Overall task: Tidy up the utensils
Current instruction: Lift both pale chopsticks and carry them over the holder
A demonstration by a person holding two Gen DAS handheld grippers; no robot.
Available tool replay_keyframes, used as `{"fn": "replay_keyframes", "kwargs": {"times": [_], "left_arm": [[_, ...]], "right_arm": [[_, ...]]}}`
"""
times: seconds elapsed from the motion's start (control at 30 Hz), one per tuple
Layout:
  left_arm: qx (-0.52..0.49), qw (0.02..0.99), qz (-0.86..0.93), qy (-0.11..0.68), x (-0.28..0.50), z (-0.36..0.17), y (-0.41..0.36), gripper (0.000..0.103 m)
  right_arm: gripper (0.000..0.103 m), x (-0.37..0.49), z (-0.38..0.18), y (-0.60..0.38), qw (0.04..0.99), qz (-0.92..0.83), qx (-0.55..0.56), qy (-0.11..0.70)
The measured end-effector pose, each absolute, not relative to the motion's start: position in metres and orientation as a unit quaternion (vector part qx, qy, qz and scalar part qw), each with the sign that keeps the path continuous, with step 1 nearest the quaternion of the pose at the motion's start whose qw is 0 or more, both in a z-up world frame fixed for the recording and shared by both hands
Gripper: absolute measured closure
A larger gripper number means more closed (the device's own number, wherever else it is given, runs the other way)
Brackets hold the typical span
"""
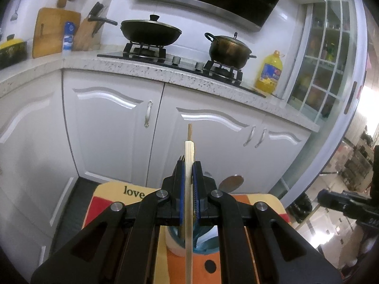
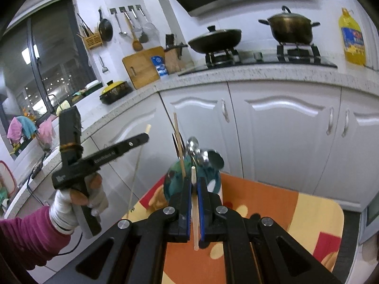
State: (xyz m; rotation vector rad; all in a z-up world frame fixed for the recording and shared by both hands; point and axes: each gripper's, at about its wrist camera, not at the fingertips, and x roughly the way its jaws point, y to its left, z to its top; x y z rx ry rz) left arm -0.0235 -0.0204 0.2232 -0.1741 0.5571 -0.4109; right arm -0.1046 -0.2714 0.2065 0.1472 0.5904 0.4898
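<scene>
My left gripper (image 1: 188,165) is shut on a pale wooden chopstick (image 1: 188,201) that runs upright between the pads, above a teal utensil cup (image 1: 203,241) on the patterned mat (image 1: 113,194). My right gripper (image 2: 194,182) is shut on a pale chopstick (image 2: 194,210), just in front of the teal cup (image 2: 175,179), which holds metal spoons (image 2: 201,153) and a brown chopstick (image 2: 178,142). The left gripper (image 2: 142,137) also shows in the right wrist view, held by a gloved hand, with its chopstick (image 2: 136,172) hanging down.
White cabinets (image 1: 113,123) stand behind the mat. The counter (image 1: 142,67) carries a wok (image 1: 150,32), a pot (image 1: 228,48), an oil bottle (image 1: 270,72) and cutting boards (image 1: 51,32). A wall rack of utensils (image 2: 132,28) hangs at the left.
</scene>
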Motion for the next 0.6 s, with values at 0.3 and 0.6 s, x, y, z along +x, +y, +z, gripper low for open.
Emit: {"fn": "replay_keyframes", "kwargs": {"times": [0.3, 0.6], "left_arm": [[-0.127, 0.934, -0.211, 0.258, -0.001, 0.237, -0.021, 0.098], [-0.169, 0.941, -0.187, 0.224, 0.022, 0.234, -0.022, 0.098]], "right_arm": [[0.098, -0.094, 0.247, -0.262, 0.935, 0.251, 0.064, 0.244], [0.098, -0.070, 0.254, -0.233, 0.940, 0.247, 0.036, 0.230]]}}
